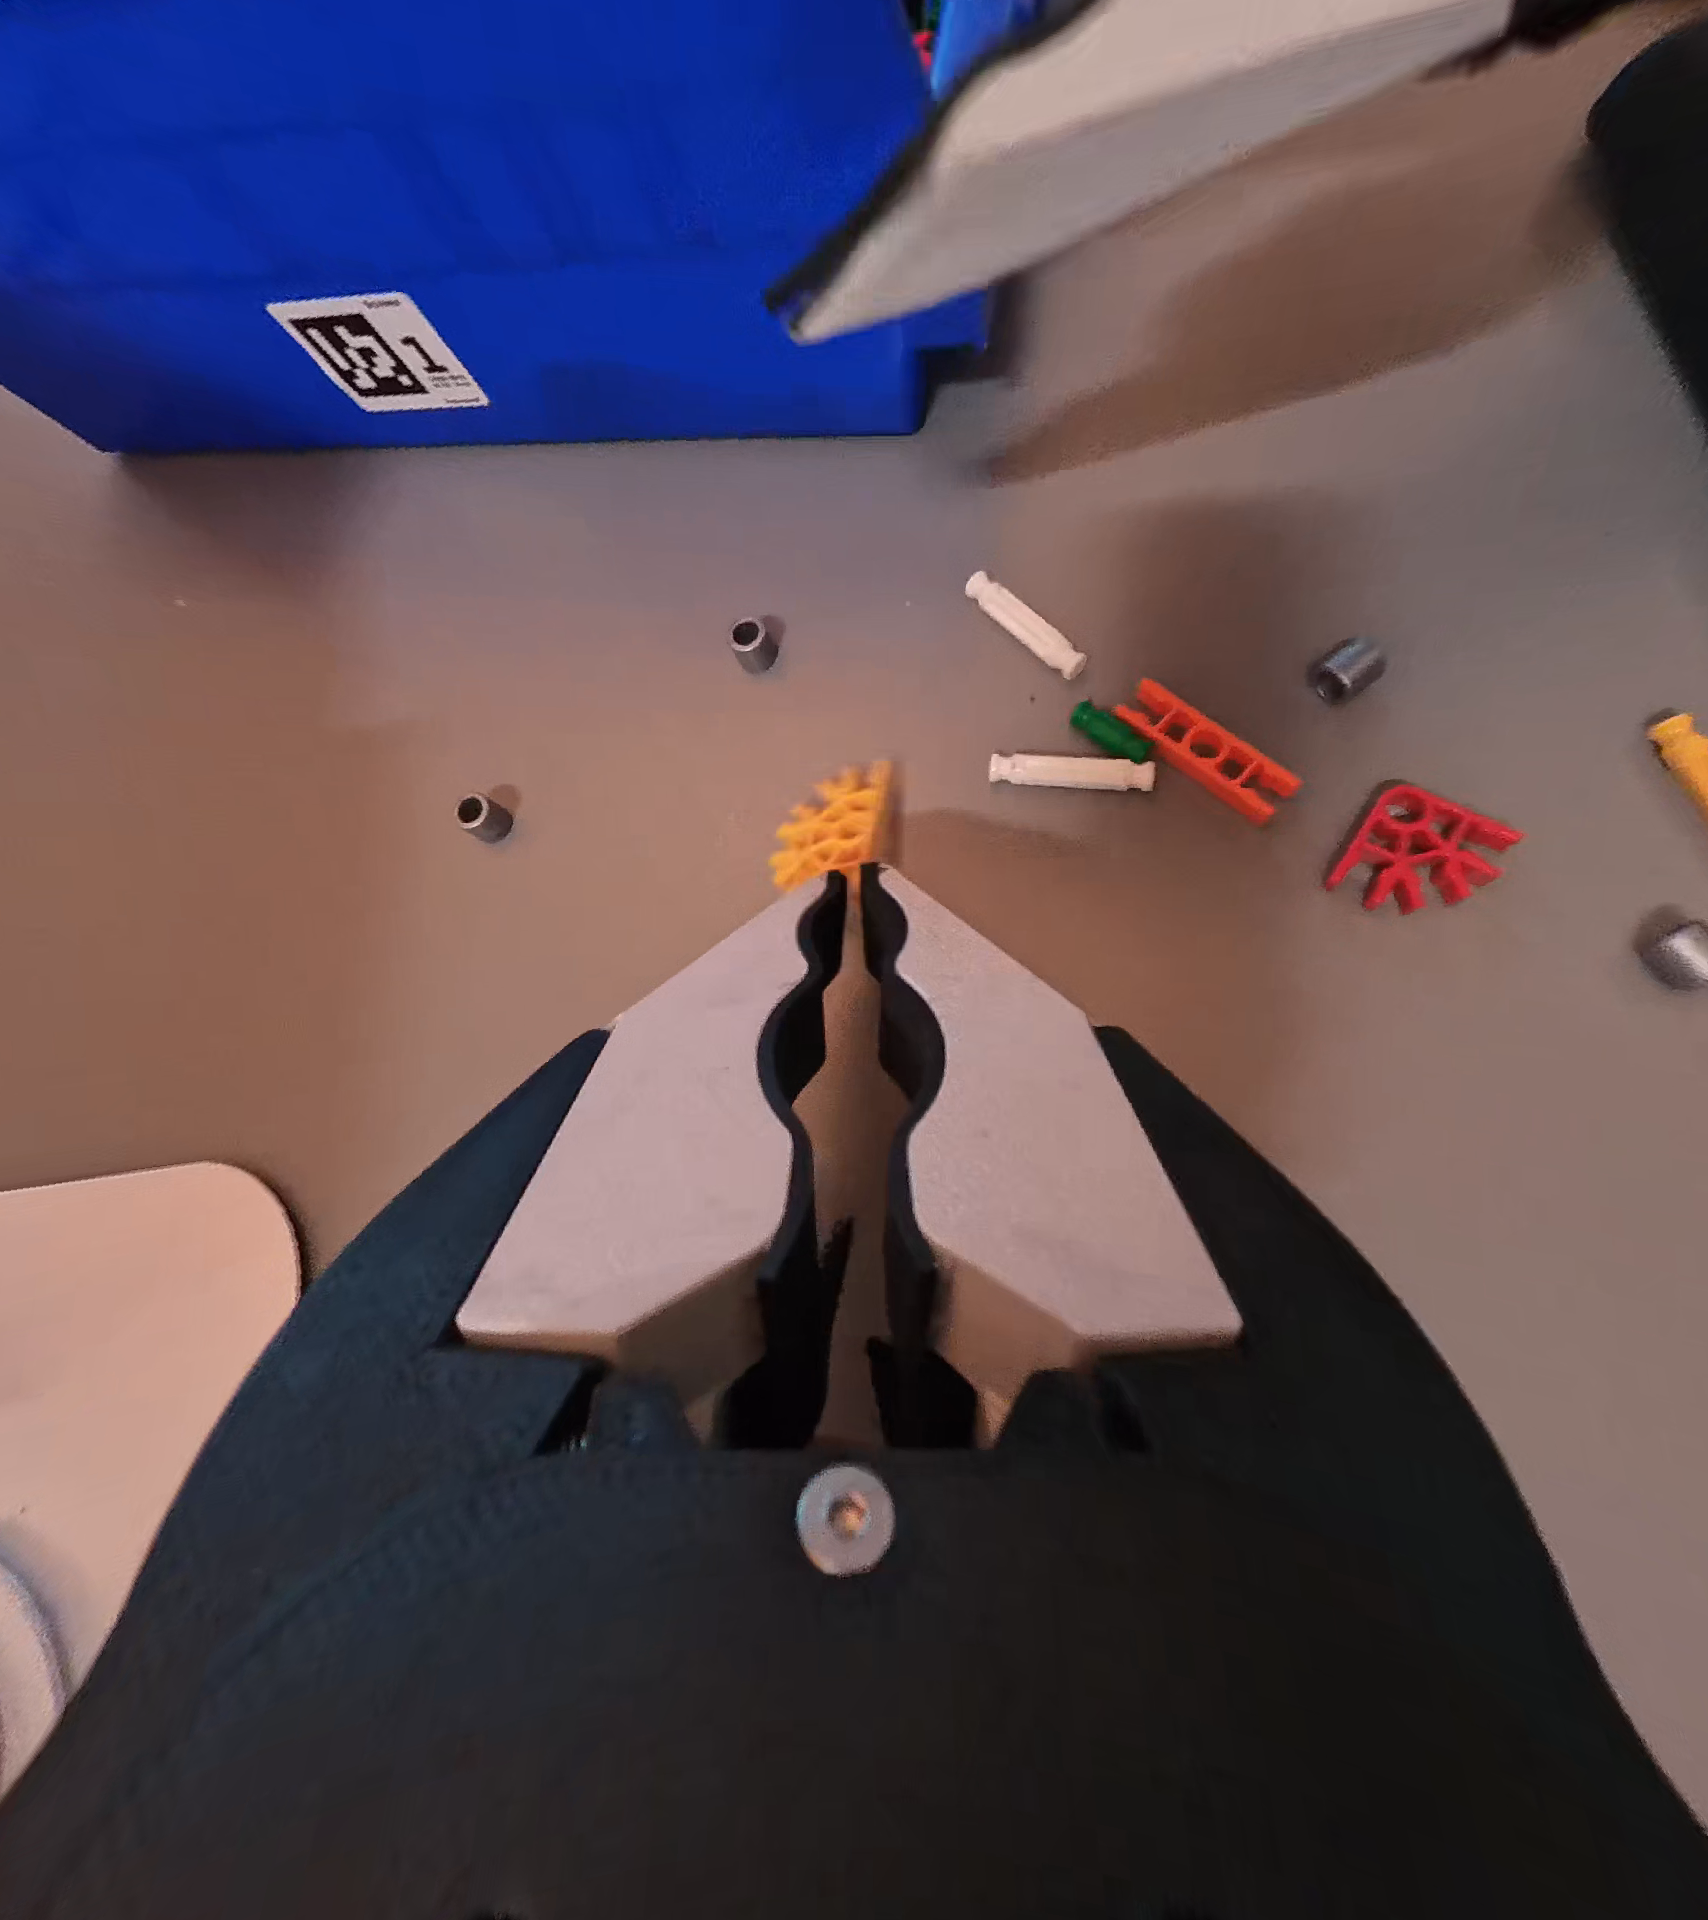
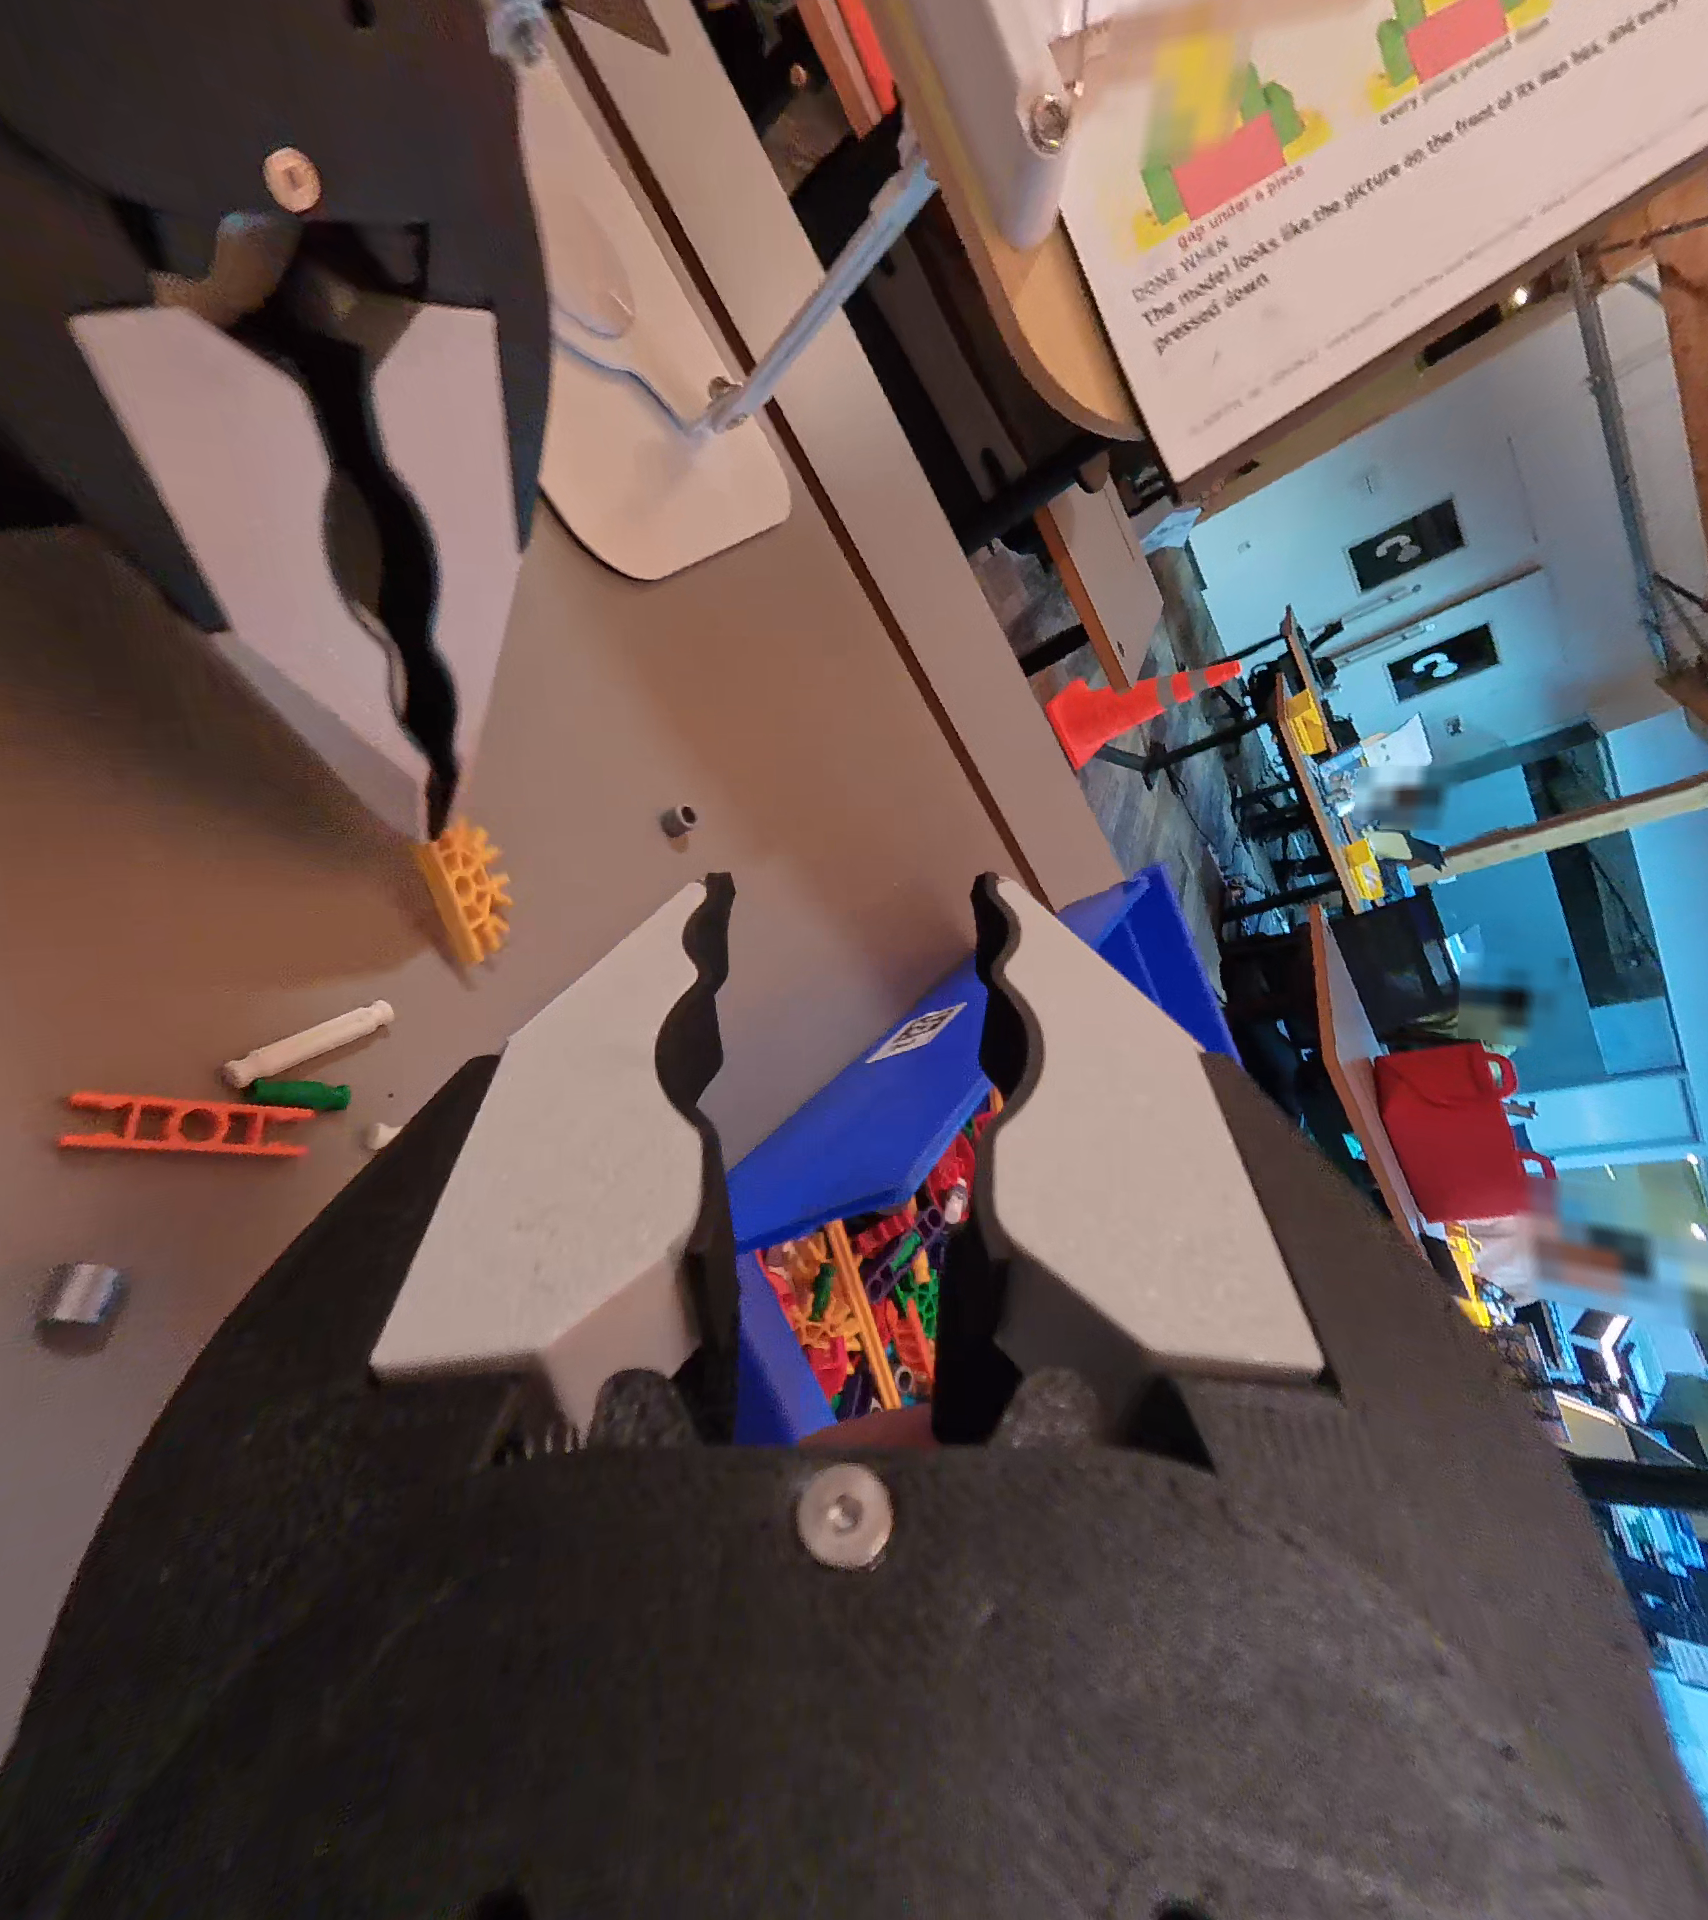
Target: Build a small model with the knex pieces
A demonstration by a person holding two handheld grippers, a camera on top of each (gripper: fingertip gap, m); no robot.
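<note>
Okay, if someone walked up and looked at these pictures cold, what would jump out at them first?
Probably the left hand-held gripper, shut on a yellow fan-shaped connector mid-table. To its right lie bright loose pieces: an orange connector and a red connector. The right hand-held gripper hangs open over a blue bin of colourful parts.

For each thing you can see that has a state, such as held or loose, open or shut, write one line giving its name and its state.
Left gripper: shut on the yellow fan-shaped plastic connector, held on edge.
Right gripper: open, empty, over the bin.
Blue plastic bin: open-topped, holding mixed coloured pieces.
Orange ladder-shaped connector: loose, flat on the grey table.
Green short rod: loose, against the orange connector.
</note>
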